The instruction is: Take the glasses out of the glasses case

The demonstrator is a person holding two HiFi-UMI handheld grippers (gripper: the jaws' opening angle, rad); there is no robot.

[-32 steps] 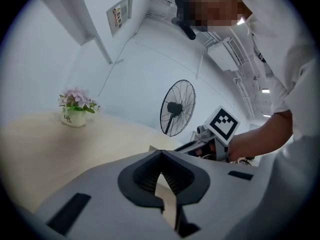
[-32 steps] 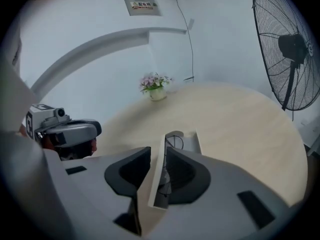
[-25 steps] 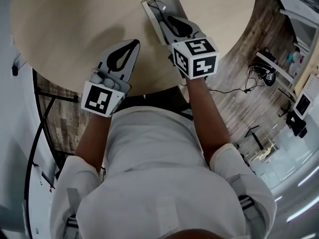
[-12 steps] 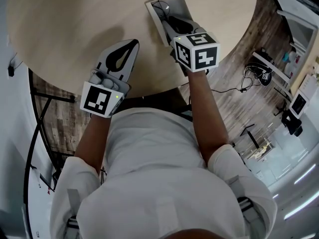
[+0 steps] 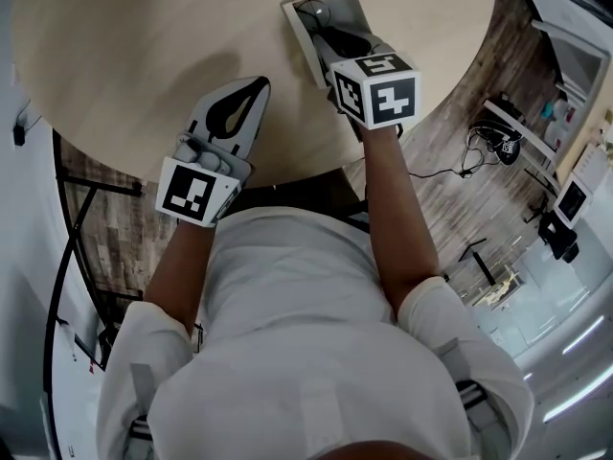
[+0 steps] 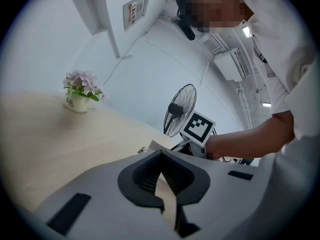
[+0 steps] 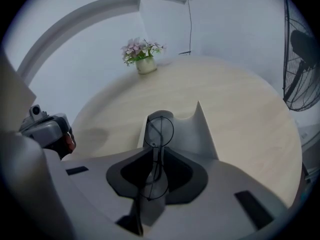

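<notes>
The right gripper point(image 7: 150, 198) has its jaws closed on the glasses point(image 7: 160, 129). The thin wire frame stands edge-on in the narrow slot between the dark pads, with one round lens down in the slot and the other poking out ahead of the tips. The glasses have not left the case point(image 7: 200, 134), which lies open under them on the counter point(image 5: 144, 36) with its flap standing up at the far side. The left gripper point(image 6: 161, 184) hovers over bare counter well to the left, jaws together with nothing in them.

From where I stand those glasses look very light and easy to spoil. The wire rim would bend under a hard squeeze, and the lenses would smear or scratch against the pads. I'd say the bridge or the rim beside it is the place to hold, with only enough pressure to stop them slipping. The case looks light too and may come up with them. The idle left gripper is near enough to pin it down if that happens.

In the head view the case sits close to the counter's near edge, just in front of the person, so a pull back toward the body soon runs out of surface. Straight up, then left or forward, seems the safer path. That part of the counter is wide and bare, and the flower pot point(image 7: 142, 56) stands far off at the back.
</notes>
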